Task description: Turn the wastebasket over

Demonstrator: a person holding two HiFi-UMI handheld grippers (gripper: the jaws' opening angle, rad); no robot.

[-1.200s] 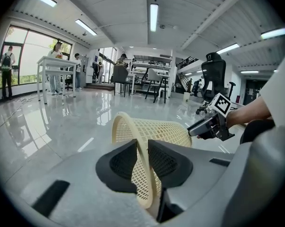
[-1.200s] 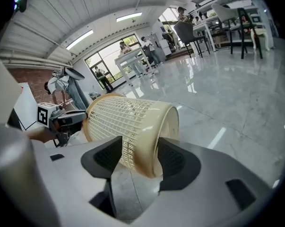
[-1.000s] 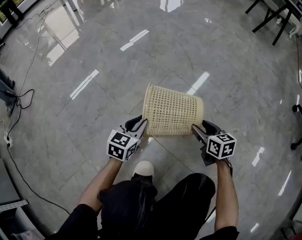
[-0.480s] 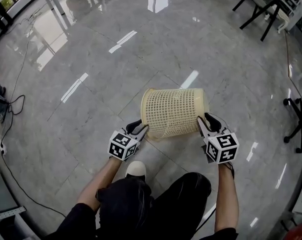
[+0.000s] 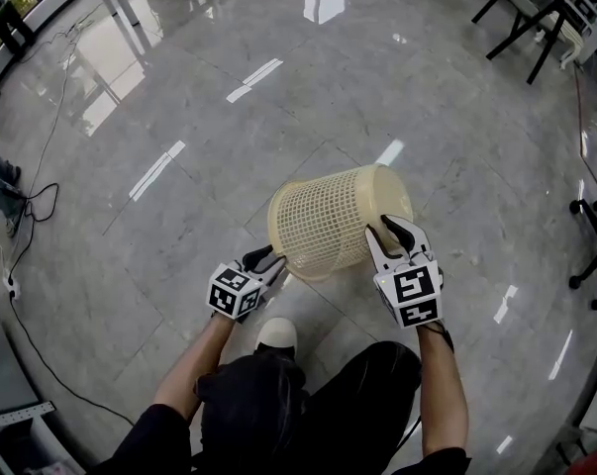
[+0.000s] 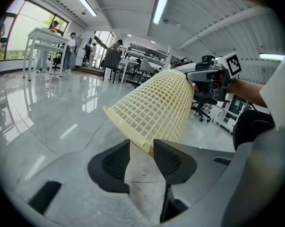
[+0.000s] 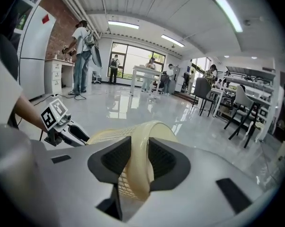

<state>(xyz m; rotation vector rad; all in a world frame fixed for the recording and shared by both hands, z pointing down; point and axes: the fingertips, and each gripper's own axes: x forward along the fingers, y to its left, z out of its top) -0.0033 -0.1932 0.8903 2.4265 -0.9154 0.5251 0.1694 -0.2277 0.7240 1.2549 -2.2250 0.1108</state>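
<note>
**Basket on the tilt, one claw on, one claw off**

Here's the cream mesh wastebasket (image 5: 333, 221), lying on its side over the grey marble floor (image 5: 179, 117), right in front of the person's knees. It's canted, too. The narrow end is up on the right and the wide open mouth is down on the left.

Over to the right gripper (image 5: 385, 236): its jaws have just been closing, and they're clenched on the solid band at the basket's narrow end. Its own view shows that pale band running straight up between the two black pads, with both pads pressed against it. That's a firm hold.

Now the left gripper (image 5: 266, 259): its jaws have just been opening and they stand apart. The rim of the mouth sits right at their tips, close by the right-hand one, with bare floor showing through the gap between them. Nothing is squeezed there, so it's let go.

A pale shoe (image 5: 278, 334) sits on the floor just below the left gripper, near the person.
</note>
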